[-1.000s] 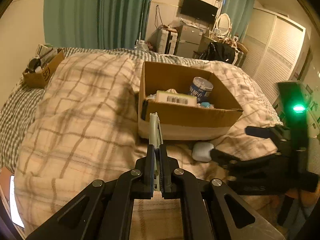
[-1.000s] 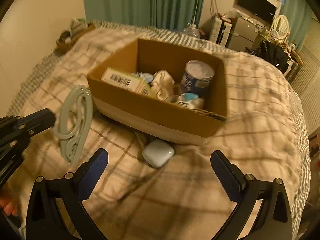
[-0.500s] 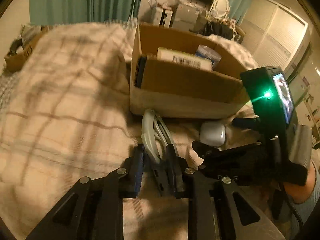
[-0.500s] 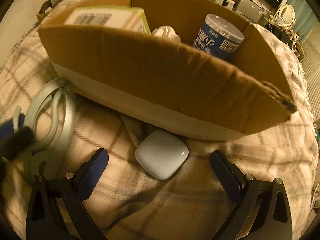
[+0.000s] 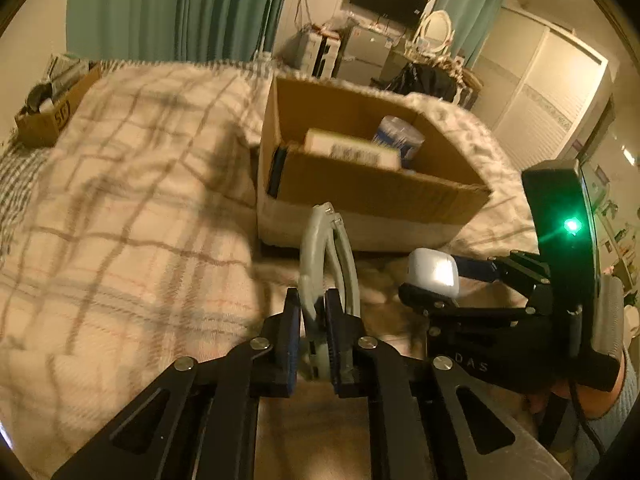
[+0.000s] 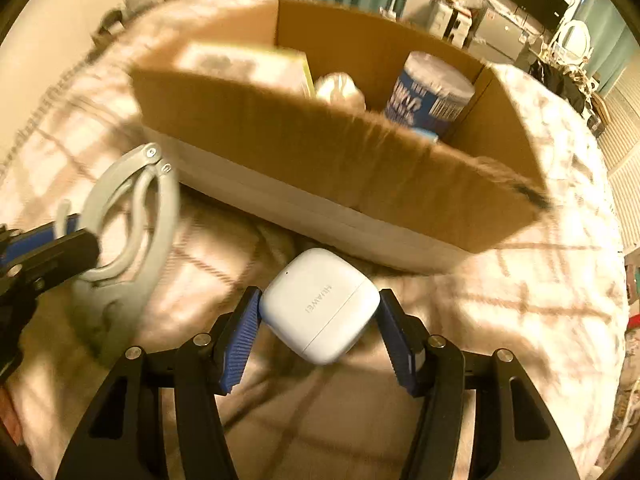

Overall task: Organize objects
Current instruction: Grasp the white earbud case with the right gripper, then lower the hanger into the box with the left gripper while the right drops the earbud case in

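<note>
My left gripper is shut on a grey folding hanger, held upright just in front of the cardboard box; the hanger also shows in the right wrist view. My right gripper is shut on a white earbuds case, lifted a little off the plaid blanket in front of the box. The case also shows in the left wrist view. The box holds a blue can, a flat packet and a white cloth item.
The box sits on a bed covered by the plaid blanket. A smaller cardboard box with items stands at the far left edge of the bed. Curtains, a TV and shelves are behind the bed.
My right gripper moved down to the white case, shut on it and raised it. My left gripper dipped toward the blanket with the hanger and came back up.
</note>
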